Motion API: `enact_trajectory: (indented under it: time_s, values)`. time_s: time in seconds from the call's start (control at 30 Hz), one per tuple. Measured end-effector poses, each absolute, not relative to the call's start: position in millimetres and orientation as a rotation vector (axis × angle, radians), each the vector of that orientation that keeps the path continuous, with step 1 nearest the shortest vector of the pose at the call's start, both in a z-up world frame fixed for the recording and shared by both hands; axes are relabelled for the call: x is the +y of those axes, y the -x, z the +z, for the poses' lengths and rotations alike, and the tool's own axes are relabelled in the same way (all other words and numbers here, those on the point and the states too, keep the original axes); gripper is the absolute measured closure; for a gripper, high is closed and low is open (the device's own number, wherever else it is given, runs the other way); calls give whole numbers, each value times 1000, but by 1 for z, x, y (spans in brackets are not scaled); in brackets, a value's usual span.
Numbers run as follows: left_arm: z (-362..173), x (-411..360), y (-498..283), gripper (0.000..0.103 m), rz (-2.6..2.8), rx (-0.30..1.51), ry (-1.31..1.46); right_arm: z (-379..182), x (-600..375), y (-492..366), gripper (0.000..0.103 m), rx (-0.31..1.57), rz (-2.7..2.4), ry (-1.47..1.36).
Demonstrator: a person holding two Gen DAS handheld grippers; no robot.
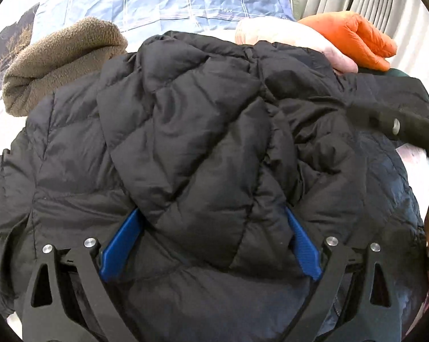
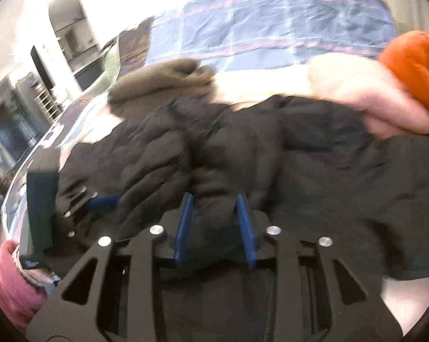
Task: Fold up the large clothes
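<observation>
Here the black quilted puffer jacket (image 1: 203, 131) lay spread over a bed, filling most of both wrist views, with a bunched fold of it, probably the hood, heaped on top of the body of the garment. The left gripper (image 1: 211, 222) pointed steeply down onto that fold; its two blue fingers (image 1: 120, 245) stood wide apart on either side of the bulge, their tips hidden under the padded cloth, and whether the pads pressed on the fabric could not be told, though the wide spacing read as apart rather than clamped. The right gripper (image 2: 214, 208) was seen in a blurred frame, its blue fingers (image 2: 183, 228) drawn close together with a ridge of the black jacket (image 2: 242, 148) pinched between them, so it was clamped on the cloth. In the right wrist view the left gripper (image 2: 100, 201) showed at the left edge, just beside the jacket's edge, with a pink sleeve (image 2: 12, 282) below it. Beyond the jacket, at its far edge, lay a brown fleece garment (image 1: 60, 59) on the left and a pale pink garment (image 1: 294, 40) touching an orange puffer garment (image 1: 353, 37) on the right. Behind them stretched a blue plaid bedcover (image 1: 186, 0).
</observation>
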State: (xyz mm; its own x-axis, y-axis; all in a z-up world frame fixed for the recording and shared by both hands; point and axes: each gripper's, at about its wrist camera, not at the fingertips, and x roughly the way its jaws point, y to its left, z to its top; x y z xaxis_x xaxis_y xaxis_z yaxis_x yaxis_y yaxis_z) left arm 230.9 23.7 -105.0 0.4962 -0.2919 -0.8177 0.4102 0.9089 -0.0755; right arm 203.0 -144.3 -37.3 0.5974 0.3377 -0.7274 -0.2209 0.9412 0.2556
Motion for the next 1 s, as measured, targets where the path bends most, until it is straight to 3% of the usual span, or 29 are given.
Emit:
enact_trajectory:
  time_s: [0.07, 0.13, 0.3, 0.53, 0.67, 0.8, 1.0]
  values:
    - [-100, 29, -226, 7, -393, 944, -131, -74, -129, -215, 71, 1016, 254, -57]
    - [-89, 42, -216, 7, -362, 914, -86, -94, -124, -217, 68, 988, 256, -11]
    - [-70, 102, -179, 7, -289, 875, 28, -92, -111, -203, 65, 921, 202, 86]
    - [-59, 242, -116, 6, -50, 794, 369, -95, -117, -202, 65, 903, 229, 28]
    - [-61, 322, -81, 6, 162, 708, 458, -97, -116, -204, 64, 897, 230, 27]
    - [-86, 399, -64, 6, 319, 748, 644, -96, -120, -200, 64, 893, 232, 21]
    - [-134, 469, -61, 28, 348, 785, 949, -95, -119, -201, 63, 892, 233, 17]
